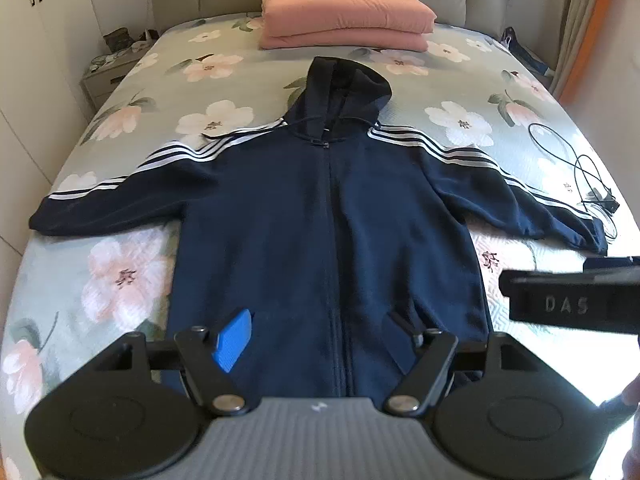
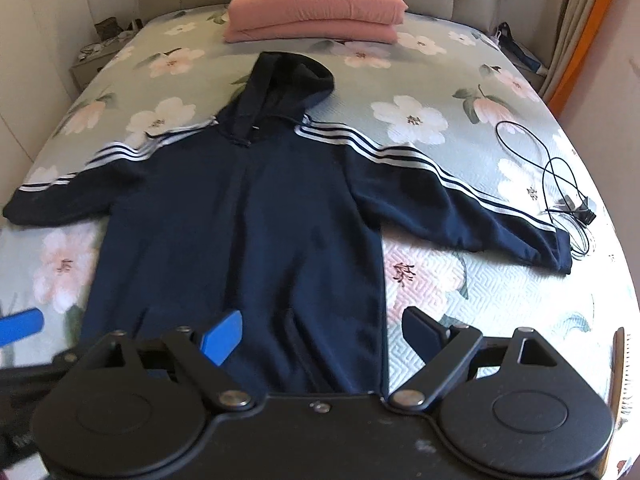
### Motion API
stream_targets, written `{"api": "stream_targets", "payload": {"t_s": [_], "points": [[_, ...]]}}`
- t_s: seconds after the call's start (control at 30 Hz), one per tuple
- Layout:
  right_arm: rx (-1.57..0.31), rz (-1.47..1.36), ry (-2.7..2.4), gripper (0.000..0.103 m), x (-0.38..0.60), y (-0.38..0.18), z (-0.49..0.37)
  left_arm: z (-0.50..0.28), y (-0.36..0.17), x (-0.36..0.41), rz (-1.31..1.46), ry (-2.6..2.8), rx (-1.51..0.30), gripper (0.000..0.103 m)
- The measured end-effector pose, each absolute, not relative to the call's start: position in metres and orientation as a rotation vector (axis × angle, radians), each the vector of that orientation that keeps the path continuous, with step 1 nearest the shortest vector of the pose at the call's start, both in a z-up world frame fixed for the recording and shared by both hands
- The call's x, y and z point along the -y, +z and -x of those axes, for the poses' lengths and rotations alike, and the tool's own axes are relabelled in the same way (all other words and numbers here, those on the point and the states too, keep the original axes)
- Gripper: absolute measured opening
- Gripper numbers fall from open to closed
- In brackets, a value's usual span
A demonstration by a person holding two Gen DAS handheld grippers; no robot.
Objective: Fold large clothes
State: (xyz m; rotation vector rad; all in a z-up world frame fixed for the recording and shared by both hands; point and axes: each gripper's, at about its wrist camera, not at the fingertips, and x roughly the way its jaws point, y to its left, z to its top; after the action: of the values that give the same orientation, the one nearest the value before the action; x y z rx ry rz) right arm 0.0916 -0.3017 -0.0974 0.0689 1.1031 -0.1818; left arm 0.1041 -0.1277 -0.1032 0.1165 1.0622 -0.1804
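Nearest my cameras, both the left gripper (image 1: 320, 334) and right gripper (image 2: 320, 334) stood wide open and empty over the hem of the navy zip-up fleece hoodie (image 1: 320, 216). It lay flat, sleeves spread, on the floral quilted bed (image 1: 120, 272); I judged it soft, floppy and fairly heavy, best pinched at the hem corners.

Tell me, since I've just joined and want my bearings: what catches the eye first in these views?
A navy zip hoodie with white-striped sleeves lies flat, face up, arms spread, in the middle of the floral bedspread. Behind its hood, by the headboard, sits a folded pink quilt, and a black cable is tangled past the sleeve on the picture's right. Both the left gripper and right gripper hang open over the hem.
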Motion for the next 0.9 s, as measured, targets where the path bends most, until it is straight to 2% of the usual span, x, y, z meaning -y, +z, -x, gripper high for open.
{"api": "stream_targets", "payload": {"t_s": [0.27,0.53,0.9], "points": [[-1.043,-0.198,-0.266,0.103,0.379,-0.158,-0.092,-0.113,-0.150,0.157,-0.104,-0.170,-1.043,0.074],[-0.828,-0.260,-0.515,0.103,0.526,-0.221,-0.078,-0.124,-0.196,0.180,-0.095,-0.133,-1.052,0.074],[-0.771,-0.359,-0.820,0.099,0.709,-0.289,-0.109,-0.132,-0.252,0.230,-0.196,-0.123,-1.142,0.074]]}}
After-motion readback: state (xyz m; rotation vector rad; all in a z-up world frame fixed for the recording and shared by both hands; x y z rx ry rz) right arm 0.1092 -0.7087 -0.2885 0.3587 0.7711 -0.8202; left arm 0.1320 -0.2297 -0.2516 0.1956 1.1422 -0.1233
